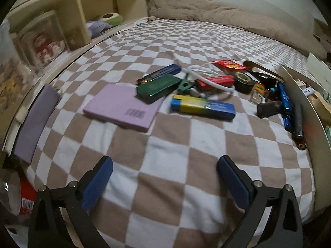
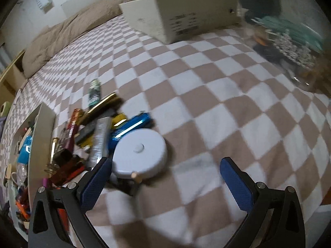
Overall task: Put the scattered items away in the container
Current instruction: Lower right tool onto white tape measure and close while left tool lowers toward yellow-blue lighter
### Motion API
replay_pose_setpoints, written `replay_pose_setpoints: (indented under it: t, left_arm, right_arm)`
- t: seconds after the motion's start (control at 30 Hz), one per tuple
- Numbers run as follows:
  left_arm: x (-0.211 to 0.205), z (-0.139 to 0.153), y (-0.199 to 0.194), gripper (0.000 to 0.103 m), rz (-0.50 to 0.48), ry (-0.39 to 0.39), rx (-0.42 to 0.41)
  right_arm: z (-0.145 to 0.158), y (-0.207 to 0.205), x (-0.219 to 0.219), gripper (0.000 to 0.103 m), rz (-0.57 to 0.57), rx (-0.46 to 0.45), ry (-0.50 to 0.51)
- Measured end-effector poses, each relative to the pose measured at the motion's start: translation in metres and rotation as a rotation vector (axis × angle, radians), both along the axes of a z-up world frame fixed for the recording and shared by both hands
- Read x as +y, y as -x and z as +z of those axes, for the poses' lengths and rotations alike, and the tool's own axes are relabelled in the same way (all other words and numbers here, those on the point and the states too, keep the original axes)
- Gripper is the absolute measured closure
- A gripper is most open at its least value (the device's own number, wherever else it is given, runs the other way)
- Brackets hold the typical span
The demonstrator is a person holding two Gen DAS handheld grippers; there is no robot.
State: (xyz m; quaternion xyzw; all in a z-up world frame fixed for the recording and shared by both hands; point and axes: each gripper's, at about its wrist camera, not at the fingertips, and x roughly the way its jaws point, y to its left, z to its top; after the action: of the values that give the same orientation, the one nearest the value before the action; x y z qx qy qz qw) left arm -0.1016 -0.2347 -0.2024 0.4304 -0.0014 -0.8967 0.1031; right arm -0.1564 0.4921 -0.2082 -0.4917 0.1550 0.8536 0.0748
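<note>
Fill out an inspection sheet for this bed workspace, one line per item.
Surface: checkered blanket, brown and white, on a bed.
Job's things: pink pad, green box, yellow-blue lighter, round white case lie loose; container wall stands beside the pile, already part filled.
Clutter: white carton further back.
Grippers: left tool open, empty; right tool open, empty, its finger beside the white case.
Cables: white cable looped across the pile.
Surroundings: wooden shelf, beige duvet.

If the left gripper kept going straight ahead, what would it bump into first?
Probably just the checkered blanket. The left gripper is open and empty, tilted down at bare cloth; the pink pad and lighter lie farther on.
</note>
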Motion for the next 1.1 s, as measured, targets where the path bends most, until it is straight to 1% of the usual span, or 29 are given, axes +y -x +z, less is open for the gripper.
replay_pose_setpoints:
  t: [0.13,0.23,0.37,0.47,0.57,0.67,0.73,0.8,0.83,0.9,0.97,1.1]
  left_arm:
    - [-0.002,0.000,-0.001,0.000,0.003,0.002,0.000]
    - [0.000,-0.001,-0.003,0.000,0.031,0.004,-0.002]
    - [0.000,0.000,-0.006,0.000,0.075,-0.021,-0.005]
    - [0.000,0.001,-0.007,0.000,0.113,-0.045,-0.015]
    - [0.003,0.001,-0.007,0.000,0.152,-0.059,-0.038]
    - [0.005,0.001,-0.006,0.000,0.176,-0.068,-0.052]
    - [0.005,0.001,-0.005,0.000,0.191,-0.069,-0.055]
    - [0.007,0.001,-0.003,0.000,0.198,-0.064,-0.057]
    - [0.007,0.001,-0.002,0.000,0.200,-0.065,-0.056]
    - [0.010,0.003,0.002,0.000,0.188,-0.075,-0.048]
    - [0.016,0.004,0.007,0.000,0.129,-0.086,-0.029]
    - [0.029,0.003,0.027,0.000,0.020,-0.062,-0.020]
  right_arm:
    - [0.003,-0.005,0.007,0.002,-0.003,0.007,0.004]
    - [0.003,-0.001,-0.001,0.002,0.033,0.006,-0.044]
    - [0.001,0.014,-0.012,0.002,0.091,-0.013,-0.095]
    - [-0.003,0.023,-0.018,0.002,0.113,-0.036,-0.125]
    - [-0.007,0.028,-0.021,0.012,0.118,-0.047,-0.167]
    - [-0.007,0.026,-0.024,0.025,0.149,-0.032,-0.188]
    - [-0.005,0.022,-0.025,0.043,0.169,-0.011,-0.180]
    - [-0.004,0.018,-0.026,0.049,0.183,0.002,-0.172]
    - [-0.003,0.016,-0.027,0.049,0.189,0.006,-0.172]
    - [-0.003,0.013,-0.027,0.049,0.196,0.017,-0.164]
    - [-0.005,0.011,-0.025,0.049,0.194,0.028,-0.150]
    - [-0.007,0.008,-0.023,0.049,0.192,0.045,-0.138]
